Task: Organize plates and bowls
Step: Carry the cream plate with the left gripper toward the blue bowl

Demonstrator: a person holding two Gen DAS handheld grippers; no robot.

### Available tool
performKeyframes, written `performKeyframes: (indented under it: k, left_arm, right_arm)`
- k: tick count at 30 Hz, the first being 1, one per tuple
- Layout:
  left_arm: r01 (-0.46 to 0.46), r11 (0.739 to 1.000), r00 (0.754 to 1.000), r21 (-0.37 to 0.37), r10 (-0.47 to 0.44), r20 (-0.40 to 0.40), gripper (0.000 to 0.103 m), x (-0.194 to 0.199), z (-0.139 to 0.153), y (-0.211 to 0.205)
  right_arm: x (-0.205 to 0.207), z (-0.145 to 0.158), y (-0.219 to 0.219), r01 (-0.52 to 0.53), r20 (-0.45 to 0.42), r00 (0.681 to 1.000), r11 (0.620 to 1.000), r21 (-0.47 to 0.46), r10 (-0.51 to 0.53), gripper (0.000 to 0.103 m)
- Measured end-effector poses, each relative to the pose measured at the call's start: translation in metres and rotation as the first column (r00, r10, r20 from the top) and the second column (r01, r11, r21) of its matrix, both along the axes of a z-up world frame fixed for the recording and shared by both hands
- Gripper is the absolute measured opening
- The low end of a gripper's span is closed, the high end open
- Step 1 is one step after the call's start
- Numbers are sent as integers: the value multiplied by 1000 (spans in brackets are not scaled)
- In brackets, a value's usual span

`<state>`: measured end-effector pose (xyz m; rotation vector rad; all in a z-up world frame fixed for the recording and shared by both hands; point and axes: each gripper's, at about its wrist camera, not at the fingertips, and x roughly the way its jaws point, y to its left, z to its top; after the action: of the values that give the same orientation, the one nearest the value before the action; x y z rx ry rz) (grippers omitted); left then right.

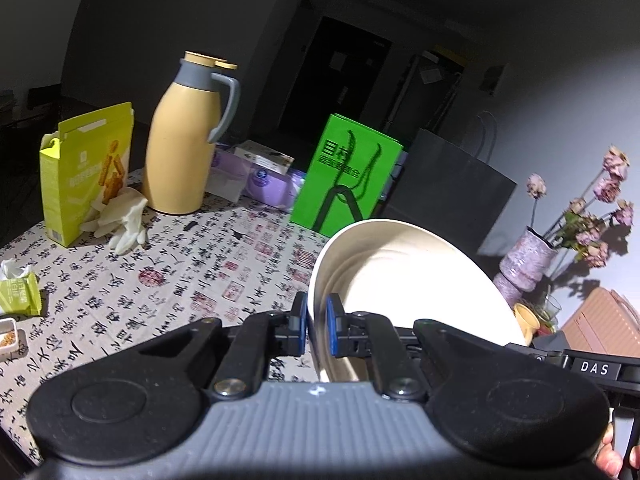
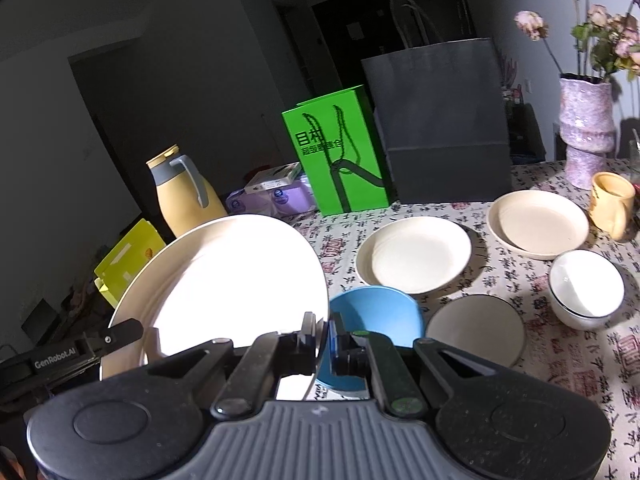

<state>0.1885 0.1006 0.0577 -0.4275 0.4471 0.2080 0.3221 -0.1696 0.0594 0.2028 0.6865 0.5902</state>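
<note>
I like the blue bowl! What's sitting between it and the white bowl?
A round grey disc, lying flat on the cloth between the blue bowl and the white bowl, in the right wrist view.

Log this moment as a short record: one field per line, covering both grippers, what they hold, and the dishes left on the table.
left gripper: shut on the rim of the cream plate
right gripper: shut on the opposite rim of the same plate, seen in its own view
plate pose: tilted, lifted off the tablecloth
dishes on table: two cream plates, blue bowl, grey dish, white bowl
stacking: none yet, each lies alone
other: yellow mug, green bag, thermos
</note>
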Motion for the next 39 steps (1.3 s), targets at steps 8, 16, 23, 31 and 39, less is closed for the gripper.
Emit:
performKeyframes:
  k: [8,16,23,31,39]
  left_arm:
    - [54,999,999,4,-54,-6,10,-1,-10,-27]
    - [111,994,994,6,-111,-22,10,3,-23,-50]
    - [156,988,987,3,-156,-43,10,9,-37,-70]
    - [205,979,977,-4,-204,-65,10,11,-54,-89]
    - [235,972,968,-7,-234,-89,10,14,-70,-101]
  right_arm:
    - [-11,-10,-35,33,-1,999,999,13,-33,6]
    - [-19,-21,-68,68,-3,998,997,31,-68,6]
    - [-24,-35,-94,95,-15,995,995,42,-95,6]
    - [-30,-51,-120,126,-27,992,991,51,-125,6]
    - [-38,-68,-137,144,-38,989,988,54,-142,6]
